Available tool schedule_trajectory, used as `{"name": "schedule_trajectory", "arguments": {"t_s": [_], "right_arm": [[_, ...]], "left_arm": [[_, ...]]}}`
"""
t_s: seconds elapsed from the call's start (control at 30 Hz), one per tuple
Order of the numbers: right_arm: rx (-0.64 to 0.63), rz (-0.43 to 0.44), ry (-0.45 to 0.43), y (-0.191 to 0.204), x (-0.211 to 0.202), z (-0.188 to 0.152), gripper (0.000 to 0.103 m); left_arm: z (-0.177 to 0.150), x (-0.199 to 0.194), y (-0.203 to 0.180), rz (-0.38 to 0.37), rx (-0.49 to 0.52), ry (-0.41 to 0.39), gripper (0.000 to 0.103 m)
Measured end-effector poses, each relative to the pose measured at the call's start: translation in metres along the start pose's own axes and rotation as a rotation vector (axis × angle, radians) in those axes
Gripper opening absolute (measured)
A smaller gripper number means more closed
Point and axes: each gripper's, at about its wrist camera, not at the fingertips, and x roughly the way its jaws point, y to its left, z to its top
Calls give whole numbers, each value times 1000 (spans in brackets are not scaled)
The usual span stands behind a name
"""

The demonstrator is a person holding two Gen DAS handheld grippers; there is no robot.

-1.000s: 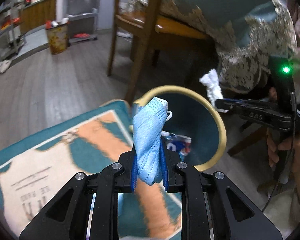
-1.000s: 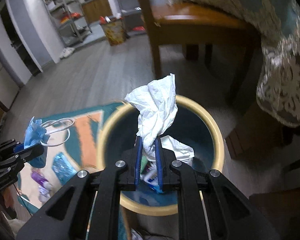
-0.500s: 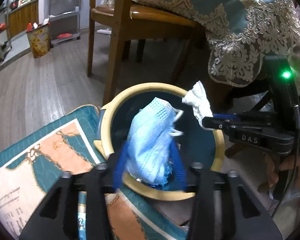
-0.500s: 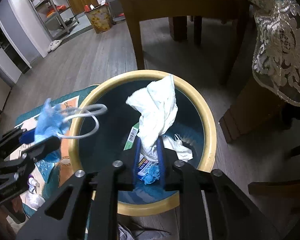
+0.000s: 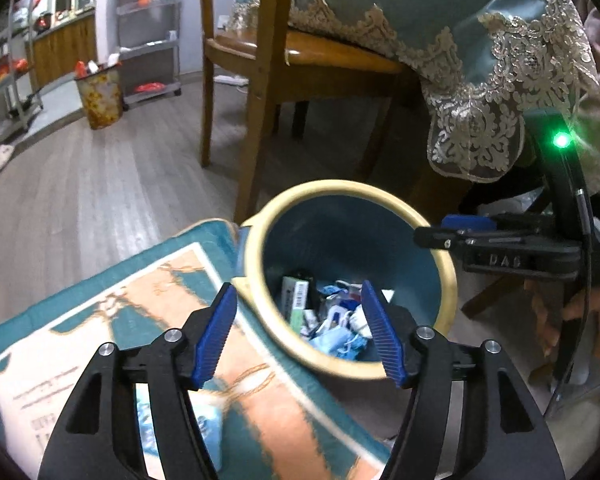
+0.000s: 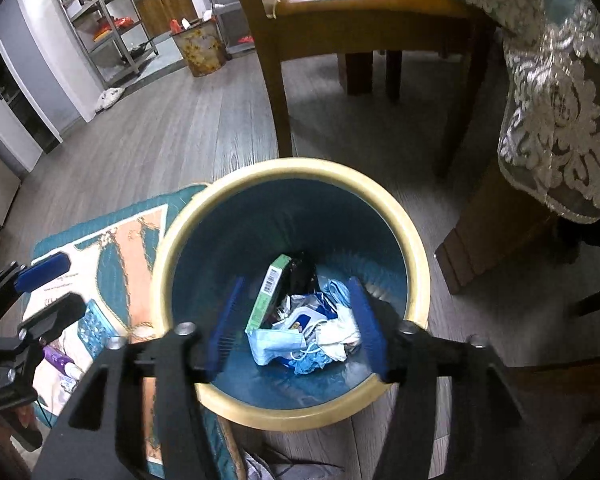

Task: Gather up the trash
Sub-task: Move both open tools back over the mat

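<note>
Now, trash: blue face mask (image 6: pixel 275 345) and white crumpled tissue (image 6: pixel 337 336) both lie at the bottom of the bin (image 6: pixel 414 248), atop a green box (image 6: pixel 269 294) and other wrappers. Bin stands on the floor, touching the rug's (image 5: pixel 100 320) far right corner.

Left gripper (image 5: pixel 298 334): jaws spread, just been opening, nothing between them; it hangs over the bin's near-left rim. Right gripper (image 6: pixel 294 326): jaws spread likewise, just been opening, empty, directly above the bin's mouth. Neither pad touches anything.

Progress, as a judgement: these two pieces are delivered. More appears left, namely a small purple bottle (image 6: pixel 60 360) and a blue patterned packet (image 6: pixel 94 324) on the rug near its right edge, plus something pale under the left gripper in its own view, too blurred to name. Grey cloth-like scrap on the floor just beside the bin's near rim, unclear.

Surroundings: wooden chair (image 6: pixel 284 40) behind the bin, lace-edged tablecloth (image 6: pixel 560 120) hanging to the right, a second patterned bin (image 6: pixel 200 50) far off by metal shelves (image 6: pixel 108 28). Chair legs crowd the bin's far side; the rug side is open for reaching.
</note>
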Motion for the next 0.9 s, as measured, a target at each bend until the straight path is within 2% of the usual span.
{"name": "schedule_trajectory", "arguments": {"t_s": [0.03,0.07,0.1,0.13,0.37,0.47,0.67,0.77,0.9], "right_arm": [[-1,1,-11,3,-4,1,74],[-2,2,-28,7,-9,2,84],[-5,1,-42,11,-12,3,87],[-9,3,-54,16,-16,4,90],[-100,49,-73,70,-31,0,94],[-161,63,-83,98,-35,-5,97],[-236,113,-56,149,-35,-16,97],[-258,134,-36,169,-30,-22,97],[-298,145,18,195,-14,-33,97]], "left_arm": [[-2,-6,2,12,3,0,67],[-5,-14,5,35,5,1,73],[-6,-19,8,49,3,-1,84],[-9,-28,12,63,-1,-9,86],[-29,-93,46,178,-30,-52,93],[-43,-118,69,258,-67,-46,95],[-74,-145,114,350,-189,-26,97],[-87,-152,127,405,-211,-7,97],[-108,-161,146,420,-266,-1,98]]}}
